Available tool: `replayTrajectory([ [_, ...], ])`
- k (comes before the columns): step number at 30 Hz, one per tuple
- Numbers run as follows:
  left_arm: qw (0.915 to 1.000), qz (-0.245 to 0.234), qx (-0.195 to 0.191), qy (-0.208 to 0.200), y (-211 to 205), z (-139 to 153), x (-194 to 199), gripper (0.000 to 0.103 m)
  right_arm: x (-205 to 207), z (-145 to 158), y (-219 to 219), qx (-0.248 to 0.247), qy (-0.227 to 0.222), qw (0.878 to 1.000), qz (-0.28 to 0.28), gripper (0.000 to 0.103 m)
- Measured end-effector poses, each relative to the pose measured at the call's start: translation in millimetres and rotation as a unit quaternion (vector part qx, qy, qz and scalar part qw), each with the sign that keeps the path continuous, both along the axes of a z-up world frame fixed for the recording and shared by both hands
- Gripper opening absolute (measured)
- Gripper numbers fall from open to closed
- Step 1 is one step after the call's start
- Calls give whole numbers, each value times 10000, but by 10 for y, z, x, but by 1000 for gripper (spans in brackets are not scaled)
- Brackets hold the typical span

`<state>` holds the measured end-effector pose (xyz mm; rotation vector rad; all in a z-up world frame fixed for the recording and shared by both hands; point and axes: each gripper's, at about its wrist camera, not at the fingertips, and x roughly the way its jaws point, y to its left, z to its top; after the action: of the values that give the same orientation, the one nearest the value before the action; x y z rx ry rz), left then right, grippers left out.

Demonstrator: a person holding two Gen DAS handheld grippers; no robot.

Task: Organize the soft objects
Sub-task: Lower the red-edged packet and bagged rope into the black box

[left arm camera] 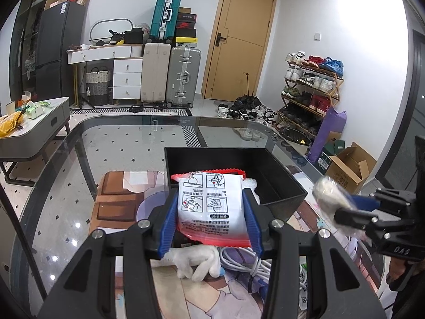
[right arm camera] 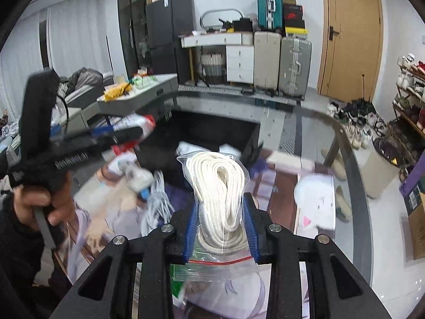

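**Two soft packs in hand, black box waiting**

Left gripper [left arm camera: 211, 212]: its blue pads are clenching a flat white packet [left arm camera: 212, 210] by both long edges. It is hanging just above the near-left corner of the black box [left arm camera: 279, 183], tilted with its red-trimmed far end over the rim. Judged purpose: the edge grip is keeping the limp pack flat enough to slide in.

Packet: white plastic face, red serrated seals at both ends, four printed instruction panels and dark print underneath. Its glossy skin is bulging slightly between the pads.

Right gripper [right arm camera: 221, 219]: its jaws are gripping a clear zip bag [right arm camera: 220, 199] holding a coil of off-white rope. The pads are pinching the lower part of the coil, the zip strip with its red line is trailing near the camera, and the coil is standing up toward the box. In the left view the bag is blurring at the right, well clear of the table [left arm camera: 119, 143].

Box: open-topped, sitting far of both grippers on the glass table. Pale soft items are already lying inside, too blurred to name.

Remaining on the printed mat, near side: a white plush toy [left arm camera: 196, 263] and a bundled white cable [left arm camera: 244, 260], apparently not yet sorted.
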<state>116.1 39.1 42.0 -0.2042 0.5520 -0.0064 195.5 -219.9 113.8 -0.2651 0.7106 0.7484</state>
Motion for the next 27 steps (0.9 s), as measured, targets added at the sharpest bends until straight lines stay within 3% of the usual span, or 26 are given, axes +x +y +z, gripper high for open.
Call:
replayTrajectory([
  [18,9998,54,171,-125,-48,64,406,45,637,116,571,750,309,9966,-139,32],
  [27,9997,165,180,51,-11,-94,615,46,870,-147,854,391,309,9987,-140,32],
])
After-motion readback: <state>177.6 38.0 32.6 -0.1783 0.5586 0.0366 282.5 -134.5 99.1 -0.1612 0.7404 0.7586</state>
